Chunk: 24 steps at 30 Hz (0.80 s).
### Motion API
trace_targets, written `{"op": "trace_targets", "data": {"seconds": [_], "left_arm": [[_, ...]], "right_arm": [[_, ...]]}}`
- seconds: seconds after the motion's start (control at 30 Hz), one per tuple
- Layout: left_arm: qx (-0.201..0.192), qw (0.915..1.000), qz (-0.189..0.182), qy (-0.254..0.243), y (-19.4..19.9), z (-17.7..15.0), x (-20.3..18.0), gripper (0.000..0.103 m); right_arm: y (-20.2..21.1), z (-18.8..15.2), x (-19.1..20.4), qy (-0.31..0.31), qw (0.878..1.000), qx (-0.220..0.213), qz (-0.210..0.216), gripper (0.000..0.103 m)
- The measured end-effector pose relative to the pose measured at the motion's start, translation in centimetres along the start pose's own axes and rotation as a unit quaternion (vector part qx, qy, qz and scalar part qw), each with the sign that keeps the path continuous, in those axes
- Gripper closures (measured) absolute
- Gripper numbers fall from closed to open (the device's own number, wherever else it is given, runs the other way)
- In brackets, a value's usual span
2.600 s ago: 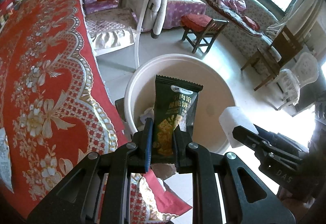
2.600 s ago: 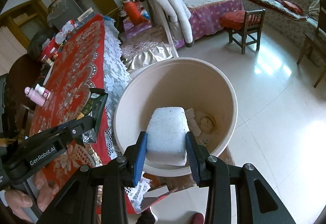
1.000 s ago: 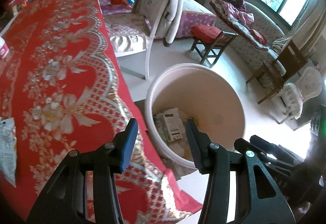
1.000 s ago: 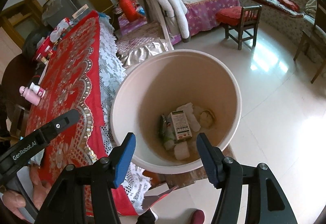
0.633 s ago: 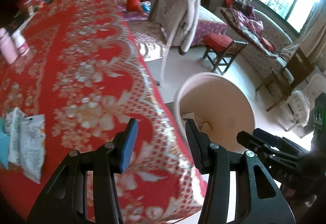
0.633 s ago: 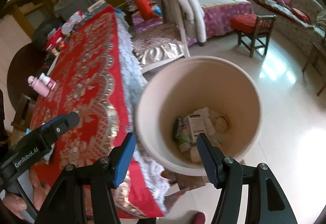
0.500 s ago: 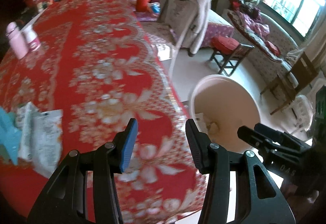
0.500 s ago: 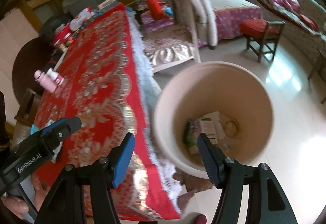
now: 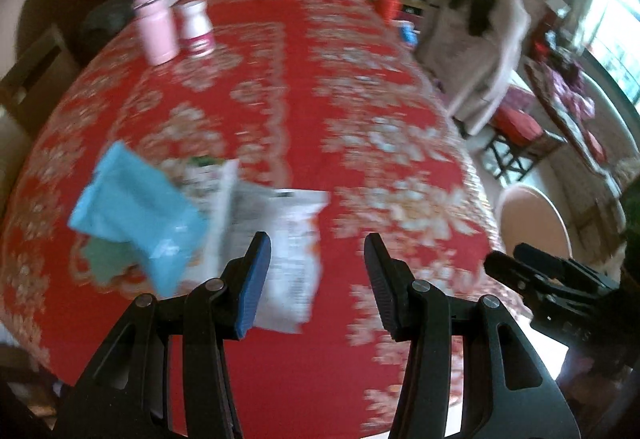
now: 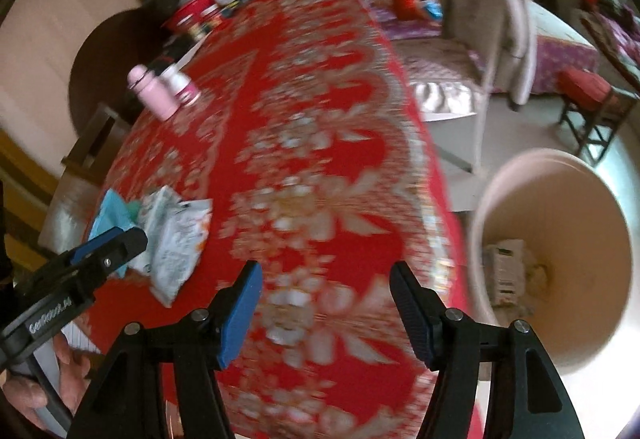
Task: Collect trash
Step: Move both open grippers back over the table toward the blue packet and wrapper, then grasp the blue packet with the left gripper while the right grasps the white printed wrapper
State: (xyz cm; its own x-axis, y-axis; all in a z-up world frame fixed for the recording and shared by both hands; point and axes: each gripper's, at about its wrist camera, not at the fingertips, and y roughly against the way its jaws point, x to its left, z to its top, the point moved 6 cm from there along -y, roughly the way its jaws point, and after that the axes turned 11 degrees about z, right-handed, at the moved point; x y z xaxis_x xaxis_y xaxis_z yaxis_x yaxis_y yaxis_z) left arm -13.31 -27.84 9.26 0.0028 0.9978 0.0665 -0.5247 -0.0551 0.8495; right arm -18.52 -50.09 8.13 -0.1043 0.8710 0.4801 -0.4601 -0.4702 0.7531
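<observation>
So both grippers just dumped their loads and swung back to the table. Going left to right: on the near left of the red floral tablecloth (image 9: pixel 280 87) sits the remaining trash pile, a light blue packet (image 9: pixel 136 215) lying partly over a white snack wrapper (image 9: pixel 280 239), with something greenish poking out underneath that's too blurry to name. The left gripper (image 9: pixel 316 279) is right above the edge of that white wrapper, jaws spread wide and holding nothing, where a couple of seconds ago it was clamped on a dark green cracker packet over the bin. Further back there's a pink bottle (image 9: pixel 156 27) beside a small white one, which don't look like trash to me. The right gripper (image 10: pixel 326 309) is also gaping wide and empty over the middle of the cloth; the white block it was carrying is gone. Off the right edge of the table, down on the floor, the beige trash bin (image 10: pixel 600 199) now has a boxy wrapper and some crumpled bits at the bottom. So one round's done, and my guess is the blue and white wrappers go next.
</observation>
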Motion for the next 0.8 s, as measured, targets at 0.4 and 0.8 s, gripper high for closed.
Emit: {"op": "trace_targets", "data": {"seconds": [0.4,0.8], "left_arm": [[0.018,0.9971,0.044,0.060,-1.3,-0.8,9.3,0.056],[0.034,0.9930,0.072,0.087,-2.0,-1.4,15.6,0.056]], "right_arm": [[-5.2,0.8,7.7,0.061,0.996,0.040,0.042,0.039],[-9.2,0.7,11.4,0.084,0.992,0.077,0.063,0.037]]}}
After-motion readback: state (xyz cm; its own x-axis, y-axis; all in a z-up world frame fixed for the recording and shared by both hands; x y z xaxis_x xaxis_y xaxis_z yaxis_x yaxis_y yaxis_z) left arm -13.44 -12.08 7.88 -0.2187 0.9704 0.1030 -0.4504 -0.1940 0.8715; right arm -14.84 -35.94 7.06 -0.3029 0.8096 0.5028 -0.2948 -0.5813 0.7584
